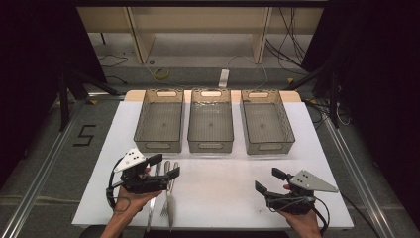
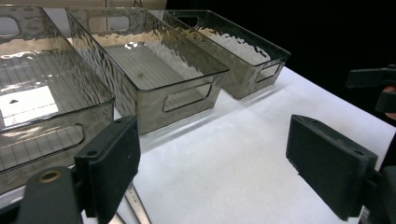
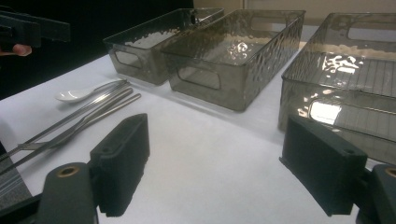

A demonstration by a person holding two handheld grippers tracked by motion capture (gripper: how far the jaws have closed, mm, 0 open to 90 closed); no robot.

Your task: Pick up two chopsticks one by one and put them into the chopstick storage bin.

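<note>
Three smoky see-through bins stand side by side at the far half of the white table (image 1: 228,198): left bin (image 1: 157,146), middle bin (image 1: 210,146), right bin (image 1: 270,147), all with nothing inside. At the front left lies a bundle of cutlery (image 1: 168,210): a fork (image 3: 32,146), a white spoon (image 3: 77,94) and long metal pieces (image 3: 100,106). My left gripper (image 1: 166,166) (image 2: 212,163) hovers over that cutlery, open, with nothing between its pads. My right gripper (image 1: 267,181) (image 3: 212,163) is open at the front right, holding nothing and pointing toward the bins.
Around the table the floor is grey, with a black "5" mark (image 1: 85,135) at the left and loose cables (image 1: 161,74) behind the bins. Wooden furniture legs (image 1: 141,39) stand at the back. Metal rails (image 1: 39,173) run along both sides.
</note>
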